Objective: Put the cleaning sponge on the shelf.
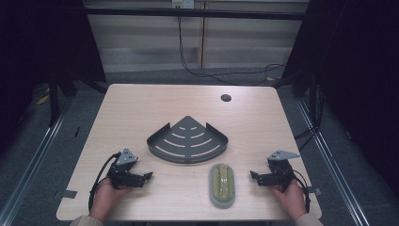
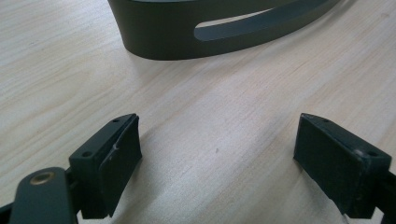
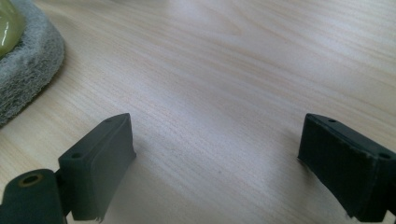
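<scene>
A: In the high view, why do both hands rest so low at the near edge of the table (image 1: 141, 101)?

B: I think it is a waiting position. The left gripper (image 1: 147, 176) and the right gripper (image 1: 254, 175) both lie near the person, each pointing inward, and nothing is between their fingers. The green brush (image 1: 222, 181) on its grey felt pad (image 1: 222, 200) lies between them, nearer to the right gripper, so that hand seems the natural one to reach for it. The dark corner shelf (image 1: 188, 140) stands just behind the brush, in the middle of the table, apart from it.

A: And the left gripper view?

B: The fingers (image 2: 114, 158) are spread wide over bare wood and hold nothing. The curved wall of the corner shelf (image 2: 159, 32) is ahead of them, near but not touching. Probably this gripper is placed to steady the shelf.

A: The right gripper view?

B: The same: the fingers (image 3: 100, 161) stand wide open and empty above the table. The felt pad (image 3: 28, 70) with a bit of the green brush (image 3: 8, 23) is at the upper left, off to the side, so the gripper is not yet lined up on it.
</scene>
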Demonstrator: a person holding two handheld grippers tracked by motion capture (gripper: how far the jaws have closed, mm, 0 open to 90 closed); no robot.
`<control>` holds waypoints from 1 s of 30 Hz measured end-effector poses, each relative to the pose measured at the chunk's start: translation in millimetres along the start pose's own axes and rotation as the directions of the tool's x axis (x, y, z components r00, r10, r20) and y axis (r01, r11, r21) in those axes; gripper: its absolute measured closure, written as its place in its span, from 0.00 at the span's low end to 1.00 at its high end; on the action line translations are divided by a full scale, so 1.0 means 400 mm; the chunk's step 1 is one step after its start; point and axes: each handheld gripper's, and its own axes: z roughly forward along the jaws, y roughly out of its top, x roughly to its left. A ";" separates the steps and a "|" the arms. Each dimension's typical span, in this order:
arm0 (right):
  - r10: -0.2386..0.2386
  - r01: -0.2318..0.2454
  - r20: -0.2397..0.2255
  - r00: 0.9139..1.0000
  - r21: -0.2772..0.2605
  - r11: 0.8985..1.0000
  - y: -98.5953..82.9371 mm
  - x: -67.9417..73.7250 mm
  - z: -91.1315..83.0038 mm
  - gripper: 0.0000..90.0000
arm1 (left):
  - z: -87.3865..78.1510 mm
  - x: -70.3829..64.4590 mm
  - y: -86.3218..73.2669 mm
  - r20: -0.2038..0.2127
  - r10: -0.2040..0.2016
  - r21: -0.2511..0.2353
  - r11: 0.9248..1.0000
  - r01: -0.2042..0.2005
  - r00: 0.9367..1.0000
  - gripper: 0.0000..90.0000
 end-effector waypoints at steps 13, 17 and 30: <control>0.075 -0.052 -0.069 0.995 0.283 0.958 0.143 0.049 -0.046 0.36 | 0.000 0.000 0.000 -0.001 0.001 0.001 1.000 -0.001 1.000 0.16; 0.112 -0.076 -0.088 0.990 0.339 0.938 0.209 0.081 -0.060 0.36 | 0.000 0.000 0.000 0.001 -0.001 -0.001 1.000 0.001 1.000 0.16; 0.145 -0.063 -0.120 0.982 0.514 0.855 0.322 0.204 -0.055 0.43 | 0.000 0.000 0.000 0.001 -0.001 -0.002 1.000 0.001 1.000 0.16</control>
